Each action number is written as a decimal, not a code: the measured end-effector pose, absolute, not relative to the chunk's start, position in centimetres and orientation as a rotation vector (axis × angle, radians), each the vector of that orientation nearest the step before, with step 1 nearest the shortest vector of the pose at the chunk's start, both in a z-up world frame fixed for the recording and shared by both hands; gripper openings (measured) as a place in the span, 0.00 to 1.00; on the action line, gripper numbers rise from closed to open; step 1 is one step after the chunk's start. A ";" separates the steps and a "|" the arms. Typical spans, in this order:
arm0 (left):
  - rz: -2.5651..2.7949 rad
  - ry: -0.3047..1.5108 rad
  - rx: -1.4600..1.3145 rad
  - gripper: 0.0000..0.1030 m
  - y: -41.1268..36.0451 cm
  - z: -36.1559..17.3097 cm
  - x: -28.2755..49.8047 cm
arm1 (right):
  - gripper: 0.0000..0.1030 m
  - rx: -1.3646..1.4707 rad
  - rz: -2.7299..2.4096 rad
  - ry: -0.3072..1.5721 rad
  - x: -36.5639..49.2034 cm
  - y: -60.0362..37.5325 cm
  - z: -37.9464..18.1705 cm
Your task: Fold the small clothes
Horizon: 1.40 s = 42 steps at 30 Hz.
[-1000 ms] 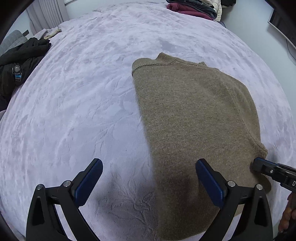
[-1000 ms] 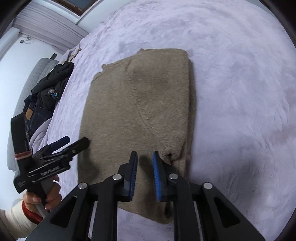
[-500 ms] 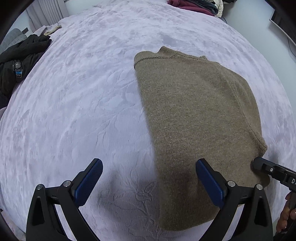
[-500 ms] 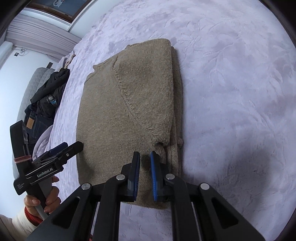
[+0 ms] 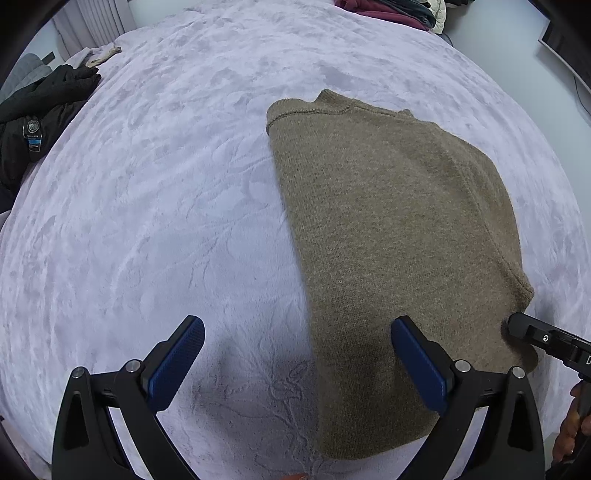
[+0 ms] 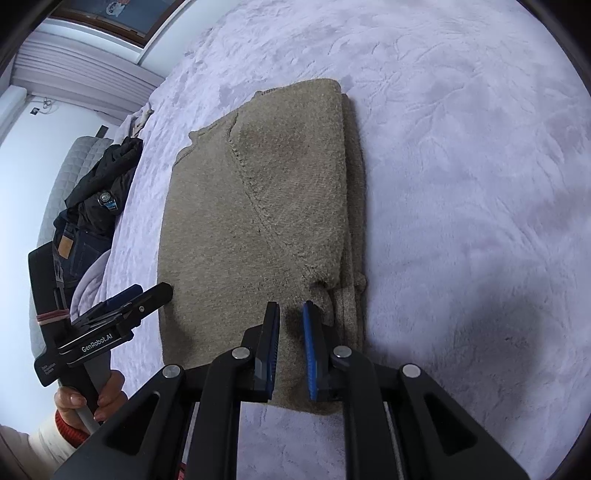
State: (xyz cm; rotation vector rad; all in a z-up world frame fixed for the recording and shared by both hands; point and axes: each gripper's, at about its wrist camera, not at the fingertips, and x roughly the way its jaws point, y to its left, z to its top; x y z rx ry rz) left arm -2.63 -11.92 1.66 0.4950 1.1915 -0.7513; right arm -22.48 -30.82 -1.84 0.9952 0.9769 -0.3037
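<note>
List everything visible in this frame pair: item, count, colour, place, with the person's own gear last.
sweater: one, tan-brown, folded flat on the bed.
bedspread: one, pale lilac, embossed, under everything.
dark clothes pile: one heap, black and denim, far bed edge.
maroon clothes: one heap, far end of the bed.
left gripper: black with blue pads, open, at the sweater's near edge.
right gripper: black with blue pads, narrow gap, over the sweater's near corner.

lilac plush bed (image 5: 155,206) under folded tan sweater (image 5: 388,236), black jacket (image 5: 40,110)

Left gripper (image 5: 297,350) jaws spread wide, right gripper (image 6: 290,334) jaws narrowly parted, gripping nothing
</note>
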 end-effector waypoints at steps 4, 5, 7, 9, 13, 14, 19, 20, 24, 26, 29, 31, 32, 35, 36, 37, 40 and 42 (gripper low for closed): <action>-0.755 1.208 0.491 0.99 -12.0 1.5 -2.6 | 0.14 0.996 -0.301 0.979 -22.5 -30.9 -1.8; -0.759 1.213 0.486 0.99 -12.0 1.5 -2.6 | 0.14 0.998 -0.301 0.979 -22.5 -30.9 -1.7; -0.765 1.218 0.475 0.99 -11.9 1.7 -2.5 | 0.14 1.004 -0.304 0.974 -22.6 -30.9 -1.5; -0.768 1.226 0.457 0.99 -11.5 1.8 -2.3 | 0.14 1.009 -0.303 0.964 -22.7 -31.0 -1.1; -0.761 1.241 0.425 0.99 -10.8 2.0 -1.7 | 0.41 1.032 -0.307 0.901 -23.4 -31.9 0.2; -0.758 1.241 0.422 0.99 -10.8 2.1 -1.6 | 0.53 1.022 -0.325 0.895 -23.5 -32.3 0.5; -0.741 1.255 0.393 0.99 -11.4 2.0 -1.0 | 0.54 1.032 -0.352 0.859 -22.7 -35.7 0.5; -0.738 1.264 0.381 0.99 -11.7 1.9 -0.9 | 0.54 1.042 -0.348 0.852 -22.2 -36.4 0.2; -0.724 1.281 0.362 0.99 -12.9 1.4 -0.5 | 0.54 1.105 -0.319 0.861 -19.4 -39.3 -2.0; -0.716 1.284 0.355 0.99 -13.3 1.3 -0.3 | 0.49 1.140 -0.314 0.867 -18.0 -40.4 -2.9; -0.709 1.276 0.343 0.99 -13.5 1.7 0.2 | 0.08 1.148 -0.299 0.853 -16.7 -41.1 -2.6; -0.703 1.263 0.348 0.99 -13.7 1.9 0.4 | 0.08 1.112 -0.281 0.819 -16.5 -41.1 -1.5; -0.701 1.259 0.353 0.99 -13.8 1.8 0.6 | 0.08 1.098 -0.281 0.814 -16.7 -41.0 -1.2; -0.694 1.283 0.363 0.99 -14.3 0.9 0.8 | 0.08 1.062 -0.323 0.872 -17.3 -41.1 -2.2; -0.694 1.296 0.358 0.99 -14.3 0.6 0.8 | 0.08 1.060 -0.336 0.896 -17.4 -41.3 -2.9; -0.694 1.306 0.353 0.99 -14.3 0.3 0.7 | 0.08 1.066 -0.342 0.908 -17.7 -41.3 -3.7; -0.694 1.304 0.364 0.99 -14.4 0.1 0.4 | 0.08 1.108 -0.340 0.878 -18.4 -41.3 -4.4; -0.695 1.310 0.368 0.99 -14.5 0.0 0.3 | 0.09 1.122 -0.338 0.876 -18.6 -41.2 -4.2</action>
